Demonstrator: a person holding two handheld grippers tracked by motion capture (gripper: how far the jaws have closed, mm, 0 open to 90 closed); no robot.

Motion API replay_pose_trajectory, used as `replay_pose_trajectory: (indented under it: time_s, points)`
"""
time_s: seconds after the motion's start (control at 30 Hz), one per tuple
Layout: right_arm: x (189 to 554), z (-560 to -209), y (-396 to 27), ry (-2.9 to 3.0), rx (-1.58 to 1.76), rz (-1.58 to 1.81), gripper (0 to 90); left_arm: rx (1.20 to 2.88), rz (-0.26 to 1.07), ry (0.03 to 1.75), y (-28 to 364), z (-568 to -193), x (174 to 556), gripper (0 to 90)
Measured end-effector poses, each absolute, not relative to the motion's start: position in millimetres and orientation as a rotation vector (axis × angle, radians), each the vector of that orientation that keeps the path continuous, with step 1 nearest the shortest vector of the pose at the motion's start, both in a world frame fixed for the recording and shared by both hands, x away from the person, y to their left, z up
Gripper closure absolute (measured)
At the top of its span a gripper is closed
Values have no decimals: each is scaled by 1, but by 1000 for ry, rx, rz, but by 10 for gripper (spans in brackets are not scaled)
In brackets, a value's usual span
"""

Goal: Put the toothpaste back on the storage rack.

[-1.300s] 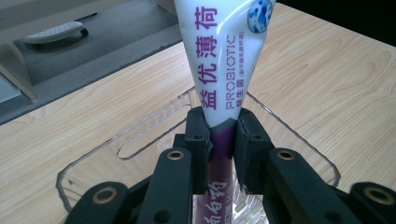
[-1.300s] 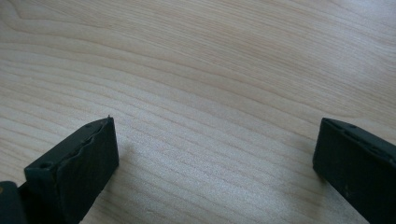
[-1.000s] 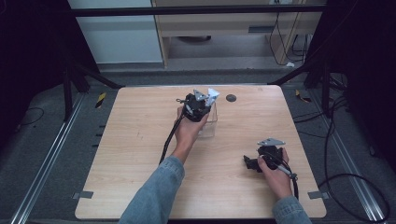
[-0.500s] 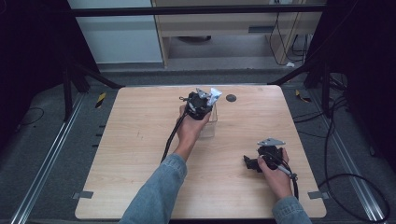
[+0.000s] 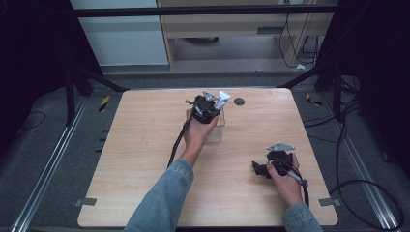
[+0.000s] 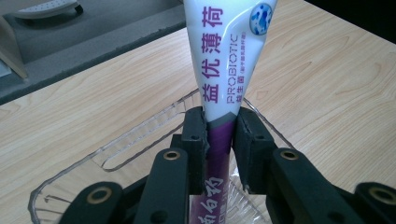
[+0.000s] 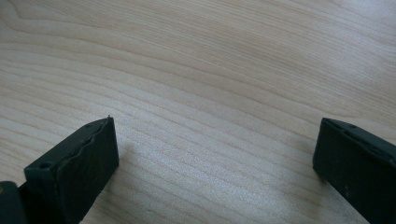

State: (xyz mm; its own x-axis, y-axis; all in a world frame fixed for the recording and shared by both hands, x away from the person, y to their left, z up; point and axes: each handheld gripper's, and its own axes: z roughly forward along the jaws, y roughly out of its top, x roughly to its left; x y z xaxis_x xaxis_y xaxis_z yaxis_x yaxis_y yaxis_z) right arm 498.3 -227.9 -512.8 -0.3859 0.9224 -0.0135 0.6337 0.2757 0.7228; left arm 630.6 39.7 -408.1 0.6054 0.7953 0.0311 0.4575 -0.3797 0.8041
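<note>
A white and purple toothpaste tube stands upright between the black jaws of my left gripper, which are shut on its lower part. Below and around the jaws lies a clear plastic container. In the high view, my left gripper holds the tube above the clear container near the table's far middle. My right gripper rests low at the near right of the table. In the right gripper view, my right gripper stands open over bare wood with nothing between its jaws.
A small dark round disc lies on the wooden table just right of the container. The left gripper's cable trails back along the forearm. Dark floor and metal rails surround the table.
</note>
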Motion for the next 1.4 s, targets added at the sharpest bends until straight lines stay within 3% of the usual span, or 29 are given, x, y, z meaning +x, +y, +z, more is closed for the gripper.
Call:
replay_pose_trajectory:
  time_s: [1.07, 1.4]
  points:
    - [498, -513, -228, 2119, 1407, 896, 4, 2012, 594, 920, 53, -385, 612, 667]
    - [499, -513, -228, 2120, 1406, 900, 3, 2022, 596, 875, 57, -373, 603, 606]
